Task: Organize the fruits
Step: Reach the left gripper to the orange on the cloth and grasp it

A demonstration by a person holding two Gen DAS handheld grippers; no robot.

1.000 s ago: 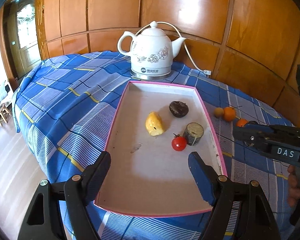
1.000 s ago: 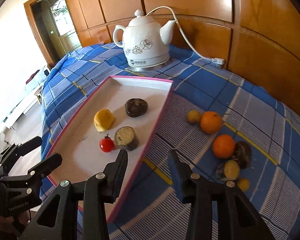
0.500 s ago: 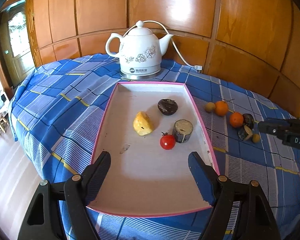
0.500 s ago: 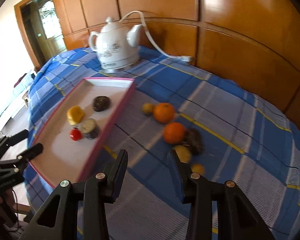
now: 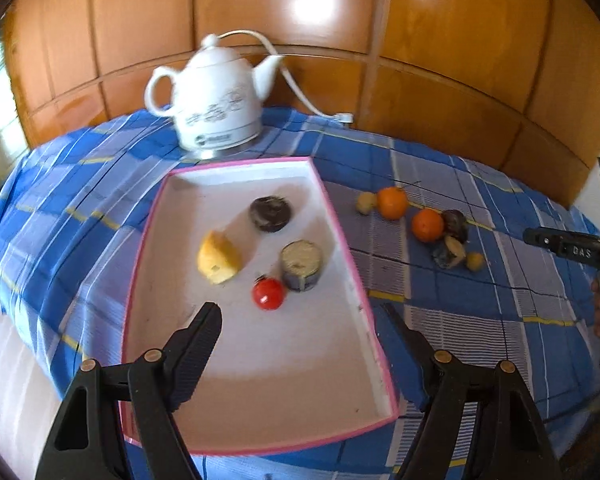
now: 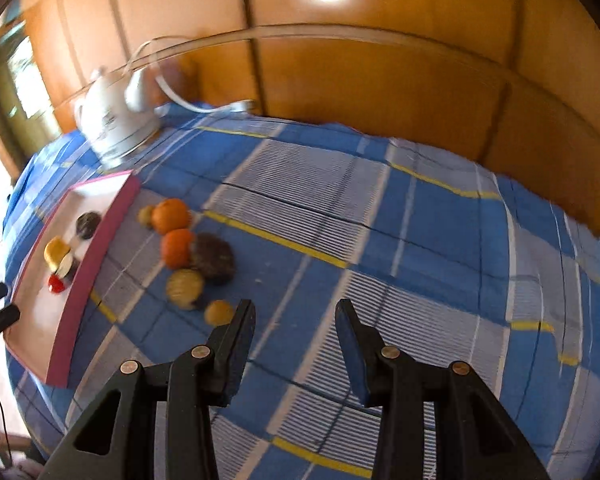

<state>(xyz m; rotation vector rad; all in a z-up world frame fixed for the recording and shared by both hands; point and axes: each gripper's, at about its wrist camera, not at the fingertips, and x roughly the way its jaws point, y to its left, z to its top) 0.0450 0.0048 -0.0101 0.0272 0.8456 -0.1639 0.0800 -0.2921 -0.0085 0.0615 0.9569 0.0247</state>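
Note:
A white tray with a pink rim (image 5: 340, 232) lies on the blue checked cloth. It holds a yellow fruit (image 5: 219, 258), a dark round fruit (image 5: 270, 214), a red tomato (image 5: 268, 293) and a short grey-brown cylinder (image 5: 301, 265). My left gripper (image 5: 300, 312) hovers over the tray's near half, its jaws closing slightly with nothing between them. Right of the tray lie two oranges (image 6: 171, 216) (image 6: 177, 248), a dark fruit (image 6: 214, 258), a pale round fruit (image 6: 185, 288) and a small yellow one (image 6: 219, 312). My right gripper (image 6: 294, 312) is open and empty over bare cloth, just right of the small yellow fruit.
A white electric kettle (image 5: 216, 100) with its cord stands behind the tray, against the wooden panel wall (image 5: 440, 80). The round table's cloth (image 6: 420, 240) stretches bare to the right of the fruit pile. The floor drops away at the left.
My right gripper has swung right, from the tray's edge to the cloth beside the loose fruit. My left gripper has shifted and rolled a little over the tray.

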